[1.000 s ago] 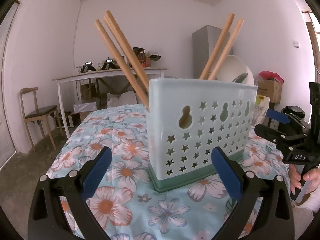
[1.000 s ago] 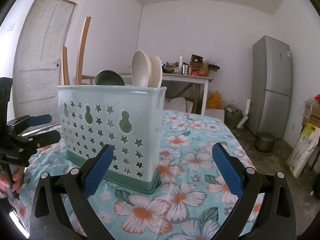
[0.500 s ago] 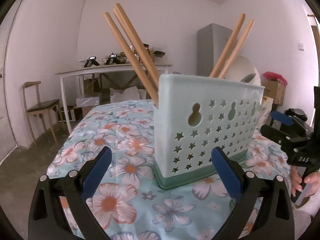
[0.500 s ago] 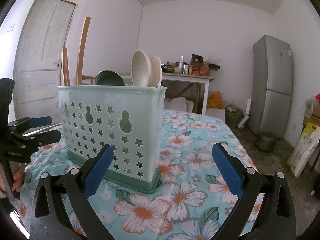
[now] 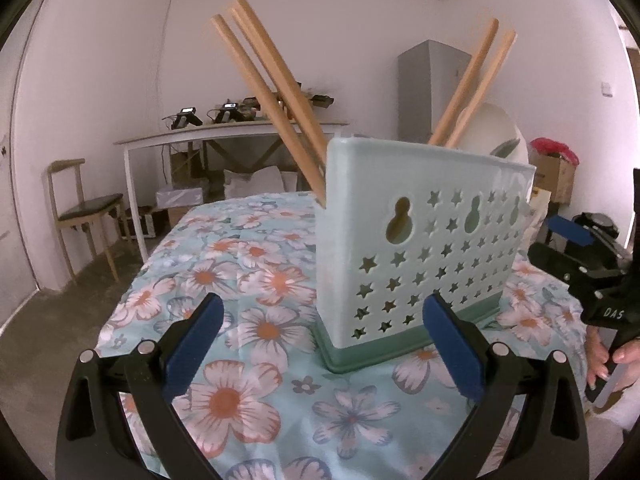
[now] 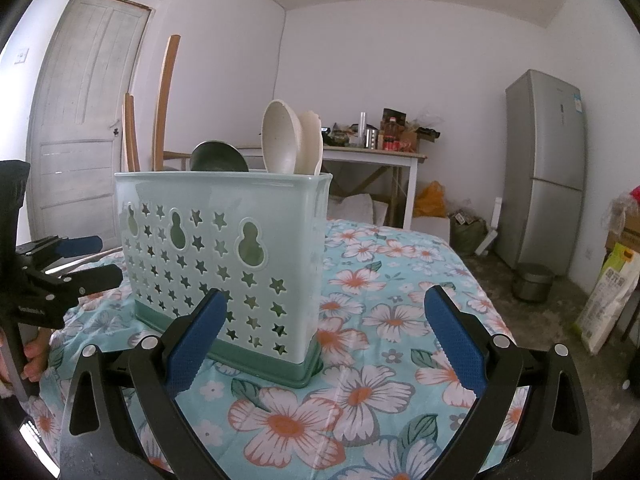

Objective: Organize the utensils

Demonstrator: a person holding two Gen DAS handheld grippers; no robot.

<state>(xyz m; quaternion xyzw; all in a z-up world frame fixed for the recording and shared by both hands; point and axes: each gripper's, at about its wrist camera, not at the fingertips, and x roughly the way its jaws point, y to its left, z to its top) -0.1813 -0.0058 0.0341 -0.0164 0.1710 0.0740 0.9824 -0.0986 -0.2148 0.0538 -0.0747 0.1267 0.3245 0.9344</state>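
A pale green utensil holder (image 5: 416, 240) (image 6: 224, 256) with star cut-outs stands upright on the floral tablecloth. Several wooden handles (image 5: 272, 88) (image 6: 166, 100) stick out of it, along with white spoons (image 6: 288, 140) and a dark ladle (image 6: 218, 158). My left gripper (image 5: 324, 344) is open and empty, a little short of the holder's near corner. Just as empty, my right gripper (image 6: 328, 340) stands open in front of the holder's other side. Each view shows the other gripper, held in a hand (image 5: 600, 360) (image 6: 32, 354), at its edge.
The floral tablecloth (image 5: 224, 280) (image 6: 392, 272) covers the table. Behind stand a white side table with clutter (image 5: 224, 136) (image 6: 376, 152), a wooden chair (image 5: 80, 208), a grey fridge (image 6: 544, 168), a door (image 6: 80, 120), and boxes and bags on the floor.
The left gripper has swung left and risen slightly, so the holder sits further right in its view. The right wrist view is nearly unchanged.
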